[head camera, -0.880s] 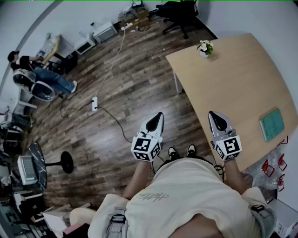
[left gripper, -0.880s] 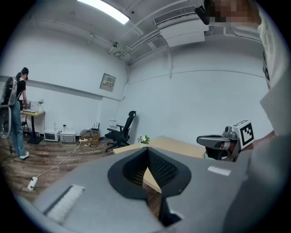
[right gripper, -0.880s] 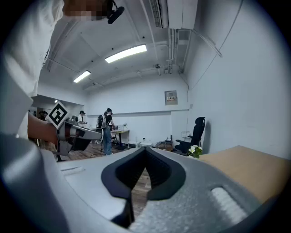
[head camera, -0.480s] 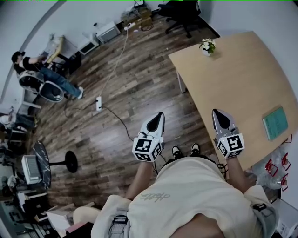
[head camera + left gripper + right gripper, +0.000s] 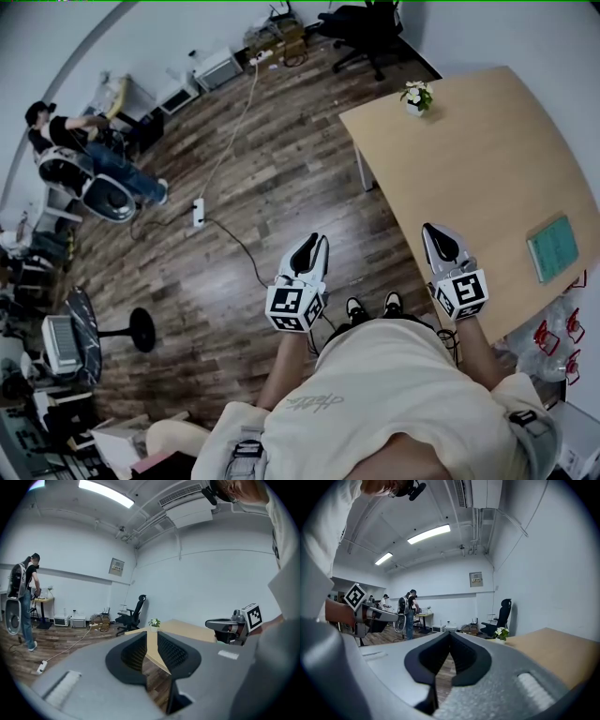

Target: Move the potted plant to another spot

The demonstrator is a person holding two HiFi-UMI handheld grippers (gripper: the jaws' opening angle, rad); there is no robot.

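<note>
The potted plant (image 5: 413,96), white flowers in a small white pot, stands at the far corner of the wooden table (image 5: 487,159), well beyond both grippers. It also shows small in the left gripper view (image 5: 153,622) and the right gripper view (image 5: 501,633). My left gripper (image 5: 319,241) hangs over the wood floor, left of the table. Its jaws stand a narrow gap apart with nothing between them (image 5: 151,634). My right gripper (image 5: 433,230) is over the table's near edge, its tips closed together and empty (image 5: 450,633).
A green notebook (image 5: 551,246) lies on the table's right side. A black office chair (image 5: 366,28) stands behind the table. A power strip (image 5: 198,211) with a cable crosses the floor. A person (image 5: 84,159) sits at the far left, and a round stool base (image 5: 141,328) stands on the floor at the left.
Both grippers stay in nearly the same place in front of me. The head view has shifted slightly, and the person at the far left has moved a little.
</note>
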